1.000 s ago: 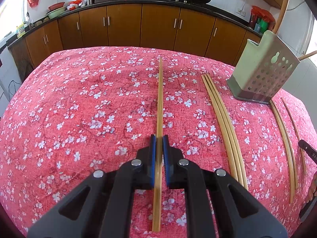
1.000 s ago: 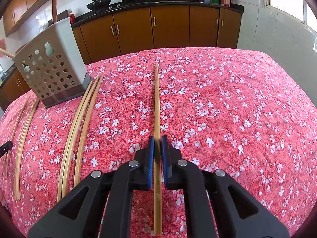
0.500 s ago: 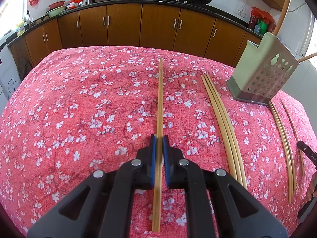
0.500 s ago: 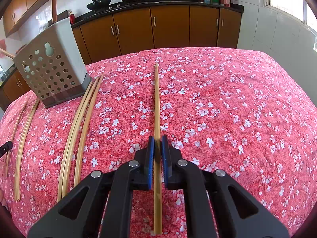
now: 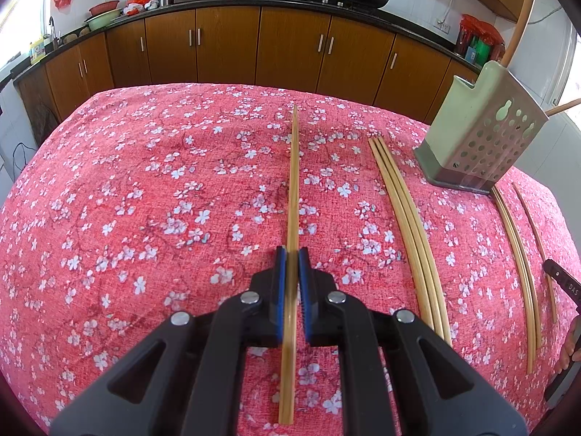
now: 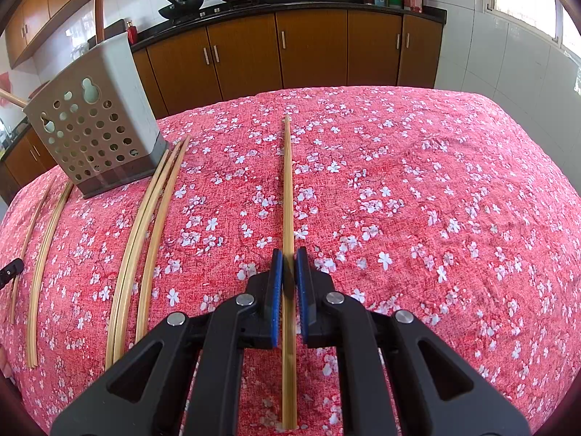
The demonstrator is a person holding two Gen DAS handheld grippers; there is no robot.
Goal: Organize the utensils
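Observation:
My left gripper point(image 5: 291, 254) is shut on a bamboo chopstick point(image 5: 293, 181) that points away over the red floral tablecloth point(image 5: 145, 200). My right gripper point(image 6: 289, 256) is shut on another bamboo chopstick point(image 6: 288, 181), also pointing forward. A grey perforated utensil holder point(image 5: 483, 141) stands tilted at the far right in the left wrist view and at the far left in the right wrist view point(image 6: 94, 127). Several loose chopsticks point(image 5: 406, 218) lie beside it, also seen in the right wrist view point(image 6: 145, 225).
More chopsticks point(image 5: 519, 254) lie on the holder's other side, seen in the right wrist view too point(image 6: 43, 247). A wooden handle point(image 6: 98, 3) sticks up from the holder. Brown kitchen cabinets point(image 5: 254, 43) run behind the table.
The left wrist view has drifted slightly nearer over the cloth. Both grippers still hold their chopsticks in the same way.

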